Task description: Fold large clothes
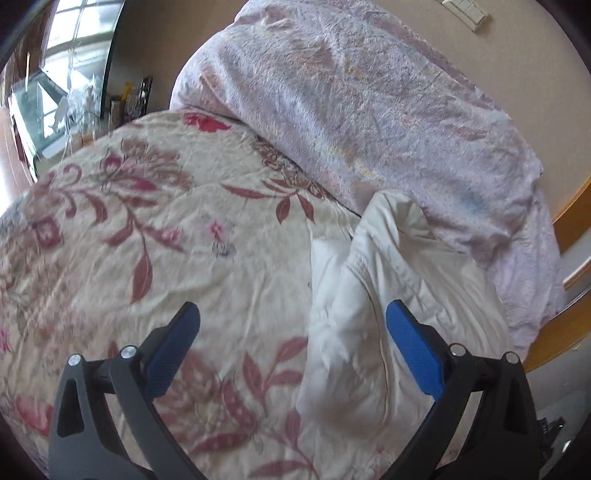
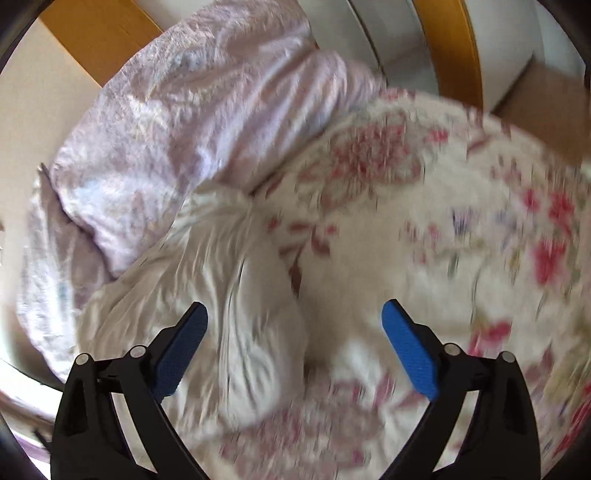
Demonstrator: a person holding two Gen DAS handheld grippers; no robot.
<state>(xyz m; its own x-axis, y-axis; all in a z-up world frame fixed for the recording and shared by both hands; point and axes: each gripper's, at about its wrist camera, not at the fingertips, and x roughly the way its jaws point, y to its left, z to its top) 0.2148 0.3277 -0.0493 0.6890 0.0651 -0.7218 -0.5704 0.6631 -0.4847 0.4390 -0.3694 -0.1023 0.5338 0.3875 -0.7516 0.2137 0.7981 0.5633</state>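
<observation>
Both my grippers hang over the bed with their fingers spread apart, holding nothing.

My left view alone shows a window (image 1: 62, 62) off the bed's far left corner and a wall switch plate (image 1: 466, 11) at the top right; my right view, heavily blurred, alone shows a pale cabinet or wall panel (image 2: 402, 44) past the bed's wooden frame (image 2: 452, 55). The white garment (image 1: 388, 314) lies crumpled on the flowered bedspread (image 1: 155, 221) near the bed's edge, its far end touching a heaped lilac quilt (image 1: 351, 110) that fills that side of the bed. My left gripper (image 1: 291, 325) points down over the garment's edge, blue fingers (image 1: 413, 350) wide. My right gripper (image 2: 293, 323) points at the garment (image 2: 221, 288) too, bedspread (image 2: 443, 221) and quilt (image 2: 166, 129) beyond.
</observation>
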